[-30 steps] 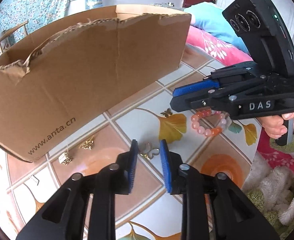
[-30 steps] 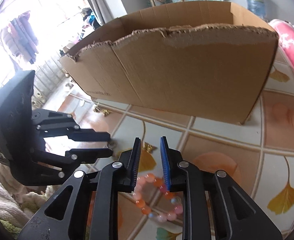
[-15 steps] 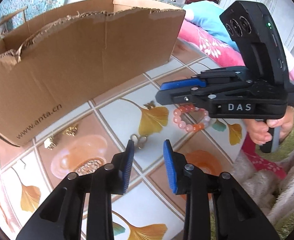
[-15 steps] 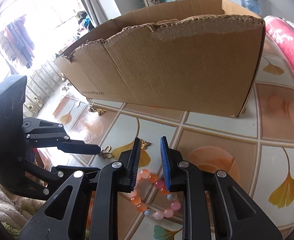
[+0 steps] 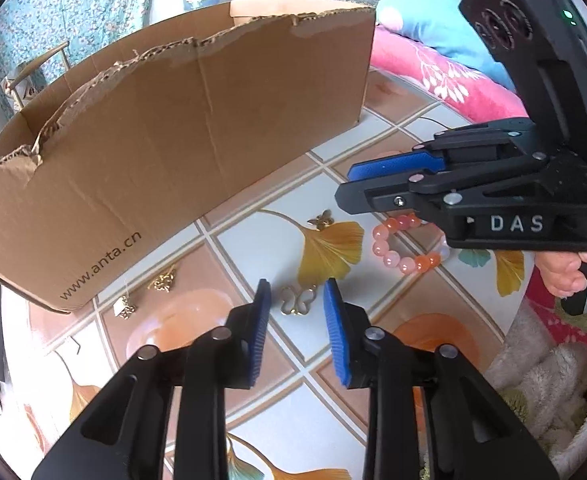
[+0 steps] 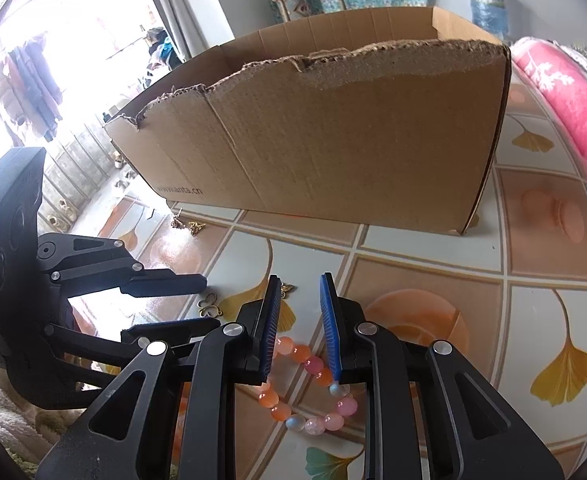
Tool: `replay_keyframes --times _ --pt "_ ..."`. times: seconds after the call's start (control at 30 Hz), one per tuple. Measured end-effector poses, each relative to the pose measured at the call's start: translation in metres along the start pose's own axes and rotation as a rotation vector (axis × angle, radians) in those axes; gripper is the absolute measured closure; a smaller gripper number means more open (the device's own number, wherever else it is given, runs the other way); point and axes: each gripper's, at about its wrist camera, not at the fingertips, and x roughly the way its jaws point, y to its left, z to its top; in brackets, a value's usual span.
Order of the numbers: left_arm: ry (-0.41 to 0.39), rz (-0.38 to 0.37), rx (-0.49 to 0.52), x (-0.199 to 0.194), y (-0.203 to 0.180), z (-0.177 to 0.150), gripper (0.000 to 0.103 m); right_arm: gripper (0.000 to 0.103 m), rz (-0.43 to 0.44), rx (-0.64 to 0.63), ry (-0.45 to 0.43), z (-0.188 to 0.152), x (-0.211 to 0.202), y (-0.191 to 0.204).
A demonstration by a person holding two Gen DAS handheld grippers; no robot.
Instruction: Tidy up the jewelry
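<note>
Your left gripper (image 5: 296, 304) jaws, apart and just narrowing, frame the flat gold clasp (image 5: 298, 301) on the bench (image 5: 249, 236); it may skid. Right gripper (image 6: 300, 320), jaws apart, empty, hangs over the bead bracelet (image 6: 309, 396).

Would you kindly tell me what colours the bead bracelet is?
The bead bracelet mixes orange, pink and pale whitish beads, clearest in the right wrist view.

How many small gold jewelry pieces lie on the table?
4: a clover piece between the left gripper's fingers, a butterfly charm on the yellow leaf, two more near the cardboard box. Others may be hidden.
</note>
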Motion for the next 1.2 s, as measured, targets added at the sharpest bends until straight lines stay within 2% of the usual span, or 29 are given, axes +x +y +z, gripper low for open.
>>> replay_keyframes --times 0.13,0.37,0.53,0.77,1.0,1.2 --pt "0.003 0.012 -0.014 0.000 0.003 0.001 0.088 0.082 -0.013 -0.022 0.001 -0.002 -0.001 0.005" --pt "-0.003 0.022 -0.010 -0.002 0.005 -0.002 0.088 0.077 -0.041 -0.067 0.015 -0.004 0.004 0.017" --pt "-0.001 0.041 -0.033 -0.004 0.013 -0.005 0.088 0.077 -0.105 -0.101 0.032 -0.002 0.014 0.025" --pt "-0.007 0.059 -0.060 -0.006 0.018 -0.009 0.089 0.077 -0.147 -0.078 0.038 0.003 0.021 0.030" --pt "-0.014 0.060 -0.067 -0.006 0.016 -0.010 0.089 0.080 -0.225 -0.104 0.030 0.000 0.028 0.045" --pt "-0.018 0.063 -0.070 -0.007 0.016 -0.012 0.089 0.086 -0.246 -0.095 0.024 0.000 0.034 0.052"
